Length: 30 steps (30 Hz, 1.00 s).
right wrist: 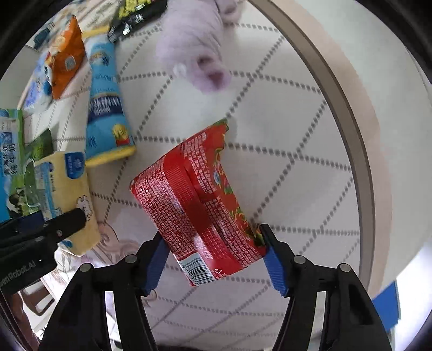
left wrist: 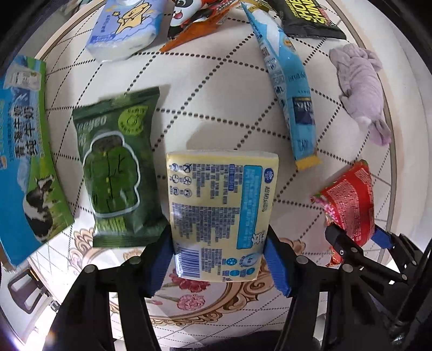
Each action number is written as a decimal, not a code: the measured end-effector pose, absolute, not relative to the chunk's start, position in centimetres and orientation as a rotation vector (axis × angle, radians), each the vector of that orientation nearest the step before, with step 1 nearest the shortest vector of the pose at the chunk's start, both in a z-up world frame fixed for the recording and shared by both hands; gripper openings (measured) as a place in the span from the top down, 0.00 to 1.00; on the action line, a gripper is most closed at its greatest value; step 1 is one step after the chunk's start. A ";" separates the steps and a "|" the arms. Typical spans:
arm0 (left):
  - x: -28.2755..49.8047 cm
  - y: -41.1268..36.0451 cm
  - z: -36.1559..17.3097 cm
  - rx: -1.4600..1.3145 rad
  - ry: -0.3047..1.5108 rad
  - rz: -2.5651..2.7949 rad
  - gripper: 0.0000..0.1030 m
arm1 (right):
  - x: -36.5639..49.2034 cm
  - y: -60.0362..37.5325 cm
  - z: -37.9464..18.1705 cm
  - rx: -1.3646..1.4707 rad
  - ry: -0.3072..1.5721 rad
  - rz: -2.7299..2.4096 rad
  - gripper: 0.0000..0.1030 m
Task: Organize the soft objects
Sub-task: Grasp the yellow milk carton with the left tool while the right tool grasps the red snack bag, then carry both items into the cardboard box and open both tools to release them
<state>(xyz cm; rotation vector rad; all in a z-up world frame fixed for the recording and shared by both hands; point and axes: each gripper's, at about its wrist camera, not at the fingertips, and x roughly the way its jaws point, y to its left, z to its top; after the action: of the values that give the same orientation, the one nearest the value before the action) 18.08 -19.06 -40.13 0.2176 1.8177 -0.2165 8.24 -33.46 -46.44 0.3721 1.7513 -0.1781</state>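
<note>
Through the left wrist camera we look almost straight down on a round table (left wrist: 216, 113) under a pale quilted cloth stitched in dotted diamonds, with a floral border near its edge. Our left gripper (left wrist: 218, 248) has its blue pads pressed on both sides of a yellow tissue pack (left wrist: 221, 213), gripping it near the barcode end. A green snack bag (left wrist: 116, 167) lies just beside the pack on its left, nearly touching the left finger, and a blue-and-green milk carton pack (left wrist: 27, 162) lies beyond it at the table's edge. The cloth above the pack is bare up to a row of things along the far rim: a light blue tissue pack (left wrist: 127, 27), an orange panda bag (left wrist: 197, 21), a black bag (left wrist: 310, 19) and a long blue fries-print pouch (left wrist: 289, 89) that slants down towards us. A lilac plush toy (left wrist: 361, 91) lies near the right rim. At lower right our right gripper (left wrist: 359, 240) holds a red snack bag (left wrist: 348, 202).

Through the right wrist camera the right gripper (right wrist: 213, 256) is clamped on the red snack bag (right wrist: 194, 210), both pads against its lower corners. White cloth lies open to its right up to the tan table rim (right wrist: 348, 113). The plush toy (right wrist: 194, 54) lies above, blurred; the blue pouch (right wrist: 105, 108) and the yellow tissue pack (right wrist: 67, 194) are well apart to the left, the left gripper's finger (right wrist: 62, 224) on the pack.
</note>
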 end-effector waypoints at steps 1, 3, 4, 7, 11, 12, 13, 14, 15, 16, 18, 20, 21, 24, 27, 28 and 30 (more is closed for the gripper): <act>17.6 -18.8 -40.0 0.217 1.817 -0.215 0.41 | 8.0 -33.1 -46.5 0.356 1.755 -0.166 0.32; 16.5 -18.5 -39.9 0.208 1.815 -0.211 0.41 | 8.1 -32.3 -46.4 0.342 1.764 -0.142 0.26; 16.2 -18.3 -39.9 0.204 1.816 -0.210 0.41 | 7.9 -32.0 -46.2 0.316 1.753 -0.135 0.24; 15.1 -17.6 -40.2 0.193 1.821 -0.202 0.41 | 8.0 -30.6 -45.4 0.163 1.709 -0.122 0.17; 13.8 -16.8 -40.5 0.187 1.819 -0.188 0.41 | 8.6 -28.3 -46.4 0.082 1.709 -0.080 0.18; 13.6 -16.9 -40.4 0.183 1.819 -0.183 0.41 | 8.9 -27.9 -47.2 0.079 1.723 -0.076 0.24; 13.1 -16.6 -40.2 0.176 1.812 -0.180 0.41 | 9.0 -27.7 -47.8 0.118 1.732 -0.058 0.49; 12.7 -16.5 -39.9 0.188 1.823 -0.176 0.41 | 9.4 -27.7 -48.3 0.143 1.739 -0.066 0.50; 12.5 -16.4 -39.7 0.186 1.818 -0.176 0.41 | 9.4 -27.4 -48.3 0.150 1.740 -0.078 0.51; 12.0 -16.1 -39.4 0.181 1.809 -0.175 0.41 | 9.2 -27.3 -48.5 0.169 1.745 -0.084 0.53; 11.6 -15.9 -38.4 0.161 1.792 -0.172 0.41 | 8.7 -27.6 -48.6 0.260 1.749 -0.091 0.54; 11.0 -15.2 -37.1 0.134 1.766 -0.172 0.41 | 7.6 -27.4 -48.1 0.345 1.738 -0.090 0.55; 10.7 -14.9 -36.2 0.119 1.751 -0.175 0.41 | 7.2 -27.5 -47.8 0.367 1.731 -0.087 0.55; 10.1 -12.7 -32.8 0.062 1.695 -0.185 0.41 | 6.1 -26.2 -45.3 0.430 1.681 -0.047 0.55; 12.4 -11.5 -29.3 0.021 1.626 -0.187 0.41 | 7.2 -24.8 -40.4 0.439 1.628 -0.001 0.55; 12.6 -10.2 -27.4 0.004 1.585 -0.180 0.41 | 7.4 -23.8 -38.9 0.440 1.601 0.026 0.55; 14.2 -9.6 -24.2 -0.026 1.542 -0.166 0.41 | 10.7 -25.3 -34.5 0.423 1.564 0.075 0.55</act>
<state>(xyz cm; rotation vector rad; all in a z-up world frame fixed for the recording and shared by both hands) 14.17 -9.61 -24.16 -0.0258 1.5417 -0.1658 10.73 -25.31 -34.49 0.4229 1.5636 0.0747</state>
